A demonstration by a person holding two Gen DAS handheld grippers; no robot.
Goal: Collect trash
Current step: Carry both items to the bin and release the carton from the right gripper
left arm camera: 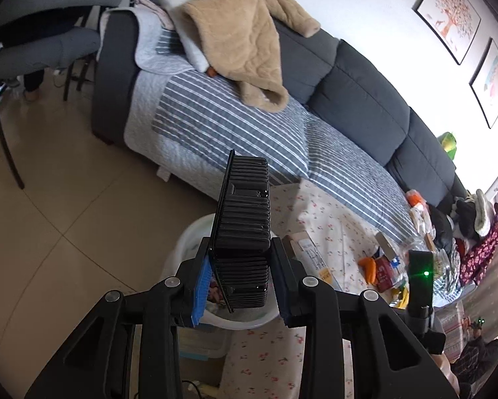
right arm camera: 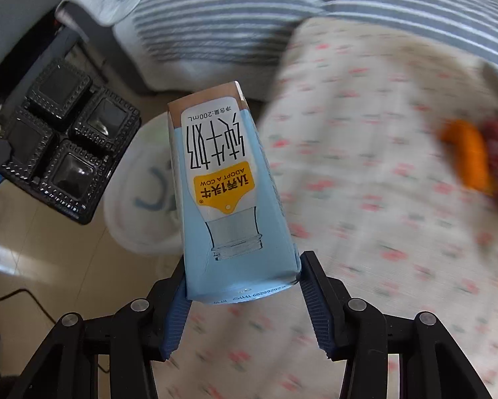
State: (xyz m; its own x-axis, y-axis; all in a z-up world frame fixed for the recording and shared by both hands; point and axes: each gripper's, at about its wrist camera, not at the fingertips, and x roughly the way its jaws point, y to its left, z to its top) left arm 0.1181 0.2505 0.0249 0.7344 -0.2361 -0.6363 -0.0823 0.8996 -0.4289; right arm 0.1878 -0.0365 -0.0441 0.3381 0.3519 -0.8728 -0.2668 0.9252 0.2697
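My left gripper (left arm camera: pixel 240 282) is shut on a black ribbed plastic tray (left arm camera: pixel 245 226), held edge-up above a white bin (left arm camera: pixel 249 324). The same tray shows in the right wrist view (right arm camera: pixel 66 139), over the floor left of the bin (right arm camera: pixel 139 196). My right gripper (right arm camera: pixel 244 286) is shut on a light blue milk carton (right arm camera: pixel 229 193), held above the bin's right rim at the edge of the flowered cloth (right arm camera: pixel 365 183). More trash lies on the cloth: an orange and red wrapper (left arm camera: pixel 378 267), a small box (left arm camera: pixel 307 249) and clear plastic (left arm camera: pixel 415 249).
A grey sofa (left arm camera: pixel 358 86) with a striped cover and a tan blanket (left arm camera: pixel 235 33) stands behind the cloth-covered table. A chair (left arm camera: pixel 32 53) stands at far left on the tiled floor (left arm camera: pixel 66 216). A plastic storage box (left arm camera: pixel 202 342) sits under the bin.
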